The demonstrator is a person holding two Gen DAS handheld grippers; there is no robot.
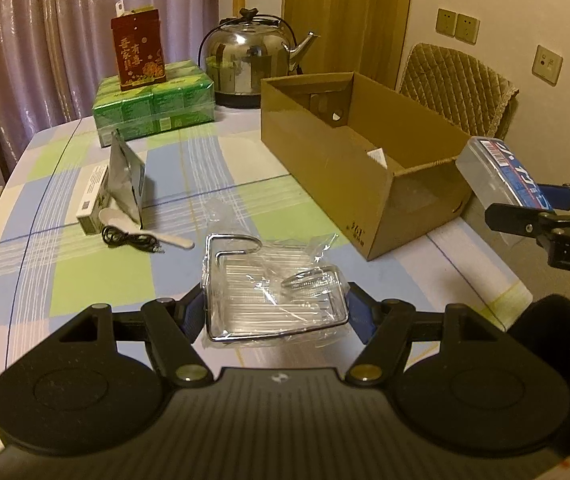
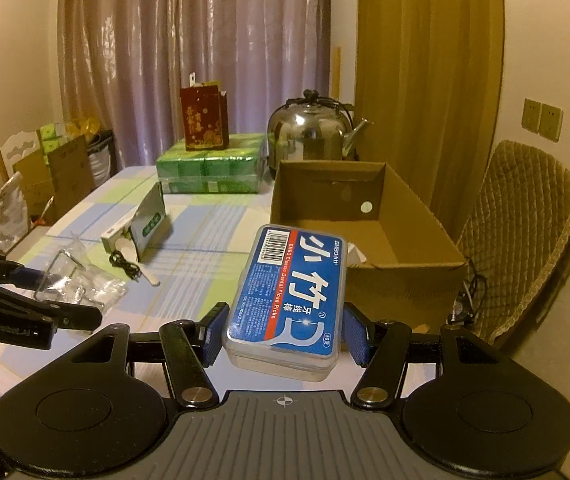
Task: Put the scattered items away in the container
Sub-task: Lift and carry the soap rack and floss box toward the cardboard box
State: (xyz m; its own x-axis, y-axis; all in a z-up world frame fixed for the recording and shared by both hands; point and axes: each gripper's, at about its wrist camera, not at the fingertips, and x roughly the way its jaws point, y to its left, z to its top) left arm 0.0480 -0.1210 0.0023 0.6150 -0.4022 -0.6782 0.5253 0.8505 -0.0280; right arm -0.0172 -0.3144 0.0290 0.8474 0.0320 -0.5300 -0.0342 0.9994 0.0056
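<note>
The right gripper [image 2: 283, 332] has its jaws clenched on the floss-pick box [image 2: 289, 300], long axis pointing ahead toward the open cardboard box [image 2: 365, 216] just beyond. The left gripper [image 1: 275, 312] has its jaws grasping the bagged wire rack [image 1: 273, 292] low over the checked counter [image 1: 85, 264], farther from that container, in a curtained room.

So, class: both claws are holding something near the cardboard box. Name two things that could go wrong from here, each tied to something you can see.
1. The right claw grips only the near end of the floss box, which juts toward the cardboard box; it could tip or slip out.
2. The left claw holds the wire rack through loose plastic wrap; the wrap may slide, or the rack's hook may catch the cardboard box's rim.
</note>
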